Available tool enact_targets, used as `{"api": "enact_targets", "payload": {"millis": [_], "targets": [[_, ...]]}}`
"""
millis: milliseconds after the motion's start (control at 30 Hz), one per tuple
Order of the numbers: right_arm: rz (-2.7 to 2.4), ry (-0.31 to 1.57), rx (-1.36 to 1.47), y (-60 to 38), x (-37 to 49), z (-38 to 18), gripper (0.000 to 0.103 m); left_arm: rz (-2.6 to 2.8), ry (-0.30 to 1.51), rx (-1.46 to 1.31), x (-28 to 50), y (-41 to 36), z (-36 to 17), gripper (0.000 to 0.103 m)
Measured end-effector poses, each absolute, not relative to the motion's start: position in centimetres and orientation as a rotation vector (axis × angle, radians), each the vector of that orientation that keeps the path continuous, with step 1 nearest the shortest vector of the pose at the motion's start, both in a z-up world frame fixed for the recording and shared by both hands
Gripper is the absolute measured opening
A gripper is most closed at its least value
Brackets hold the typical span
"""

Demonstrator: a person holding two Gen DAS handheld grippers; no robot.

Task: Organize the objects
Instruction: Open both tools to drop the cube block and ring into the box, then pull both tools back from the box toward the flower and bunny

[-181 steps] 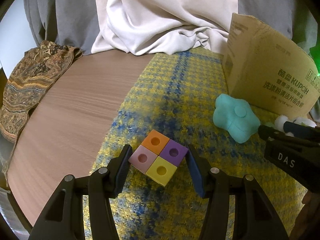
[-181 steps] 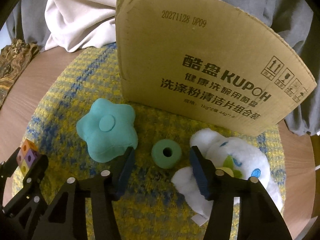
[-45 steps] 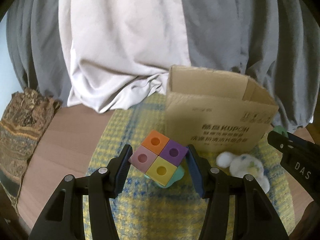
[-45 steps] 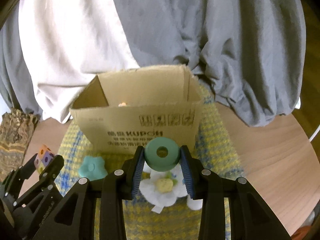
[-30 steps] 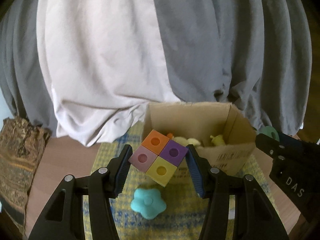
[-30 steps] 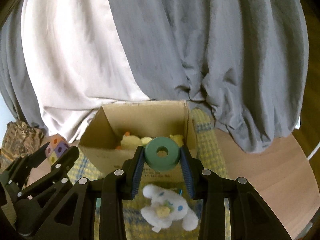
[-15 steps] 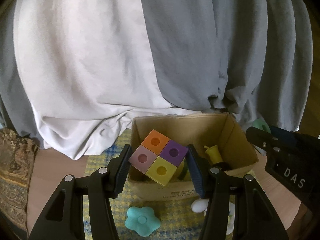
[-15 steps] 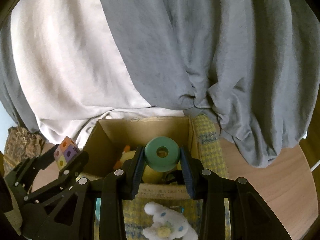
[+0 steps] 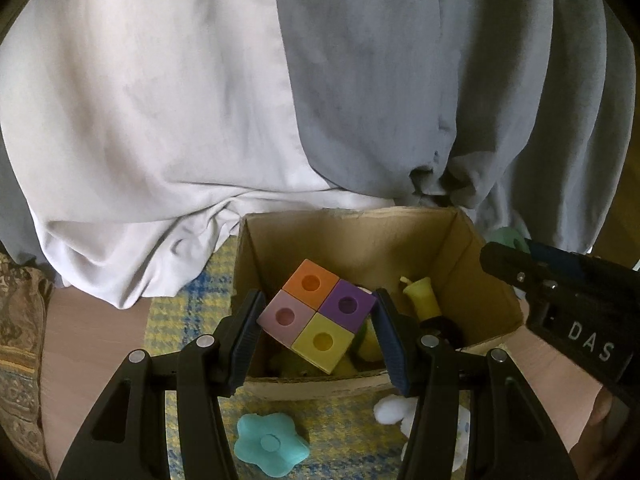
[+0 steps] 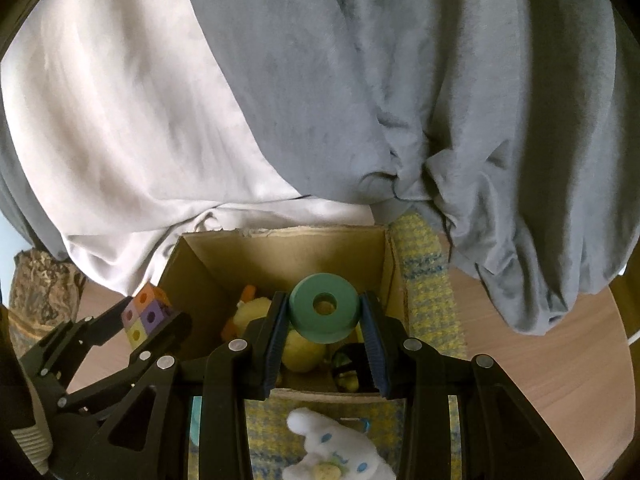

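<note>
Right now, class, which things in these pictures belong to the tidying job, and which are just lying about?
Part of the job:
left gripper holding the coloured block
right gripper holding the green ring
cardboard box
teal star
white plush

Just lying about:
draped sheets
patterned cloth

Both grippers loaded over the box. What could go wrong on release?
1. The left gripper and right gripper hang close together over one cardboard box; they may bump.
2. The box already holds a yellow duck toy, so the four-colour block may land tilted on it.
3. The green ring could roll or bounce out towards the white plush.
</note>
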State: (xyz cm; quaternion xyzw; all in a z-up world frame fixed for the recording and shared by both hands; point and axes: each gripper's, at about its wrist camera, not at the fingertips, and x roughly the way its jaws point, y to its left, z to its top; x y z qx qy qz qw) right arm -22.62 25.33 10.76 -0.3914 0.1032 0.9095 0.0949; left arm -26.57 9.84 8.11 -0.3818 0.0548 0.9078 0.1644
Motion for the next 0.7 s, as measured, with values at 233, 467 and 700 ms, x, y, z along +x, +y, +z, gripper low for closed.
{"api": "enact_targets", "payload": {"millis": [233, 467, 700], "targets": [[2.694, 0.282, -1.120, 25.3, -22.2, 11.6, 0.070, 2.637, 0.201, -1.073, -26.1, 9.9, 8.6, 0.075], [2.685, 0.336, -1.092, 25.9, -21.5, 12.2, 0.093, 2.677, 0.189, -1.049, -25.7, 9.3, 9.7, 0.090], [2.682, 0.326, -1.039, 25.5, -20.2, 13.1, 0.096, 2.742, 0.232, -1.010, -24.6, 8.8, 10.3, 0.098]]}}
